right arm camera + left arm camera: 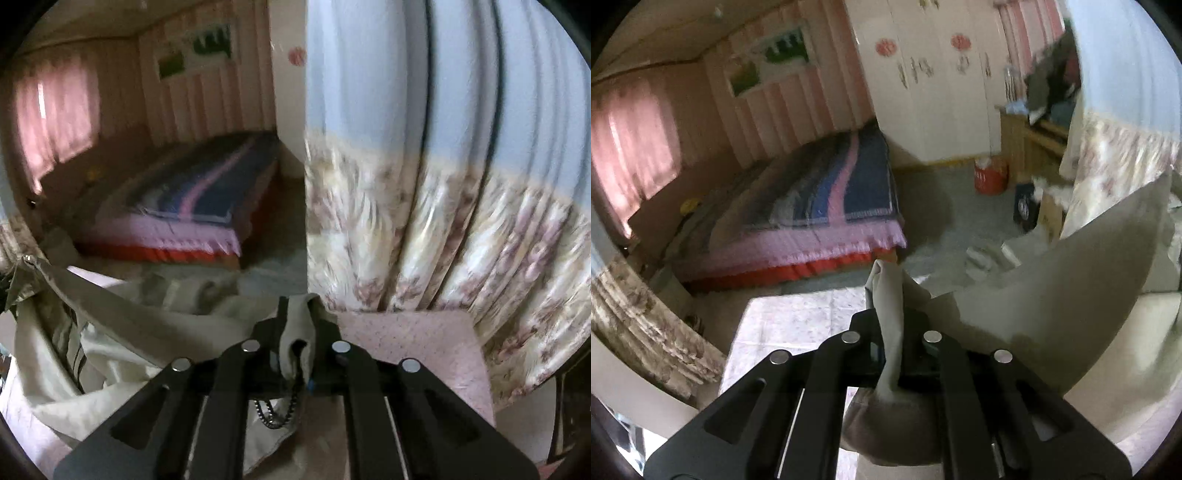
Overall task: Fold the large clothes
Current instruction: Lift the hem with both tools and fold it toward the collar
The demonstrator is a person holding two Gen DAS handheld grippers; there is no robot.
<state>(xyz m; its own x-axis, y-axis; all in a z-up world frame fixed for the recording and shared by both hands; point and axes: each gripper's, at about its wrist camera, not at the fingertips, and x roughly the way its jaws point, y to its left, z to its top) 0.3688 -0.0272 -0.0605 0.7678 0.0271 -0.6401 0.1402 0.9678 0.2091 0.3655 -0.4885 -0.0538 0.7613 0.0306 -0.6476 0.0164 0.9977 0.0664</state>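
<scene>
A large pale beige garment [1052,295] hangs lifted in the air between both grippers. My left gripper [892,325] is shut on a bunched edge of it, and the cloth sweeps off to the right. In the right wrist view the same garment [140,321] stretches off to the left. My right gripper [297,332] is shut on another bunched edge, where a dark beaded cord [280,413] dangles below the jaws. A pink patterned surface [798,325] lies below the garment and also shows in the right wrist view [413,343].
A bed with a pink and blue striped cover [820,206] stands across the room. A floral and pale blue curtain [443,184] hangs close on the right. A white wardrobe [931,81], a red bucket [990,177] and boxes [1030,210] stand on the far floor.
</scene>
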